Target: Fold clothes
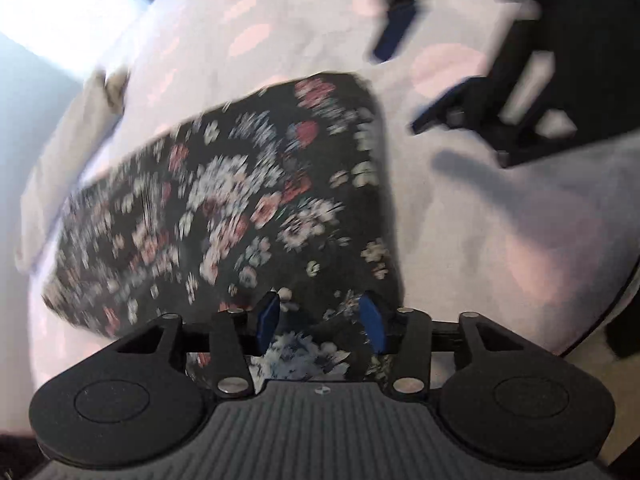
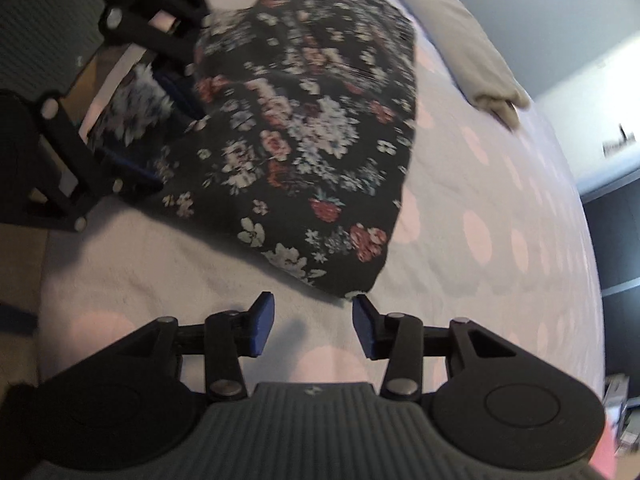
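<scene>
Floral garment [image 1: 240,200] between left tongs [image 1: 320,320].

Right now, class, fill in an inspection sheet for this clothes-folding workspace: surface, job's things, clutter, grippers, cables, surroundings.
Surface: pale bedspread with pink dots, covering a bed.
Job's things: black floral fabric garment, lying folded on the bedspread; one end hangs over the bed's near edge.
Clutter: beige folded cloth beyond the garment, apart from it.
Grippers: left gripper open, blue pads either side of the garment's edge, not pressing; right gripper open, nothing between its pads, its tips just short of the garment's corner.
Cables: nothing seen.
Surroundings: grey wall, dark shelving beside the bed; bright window.
</scene>
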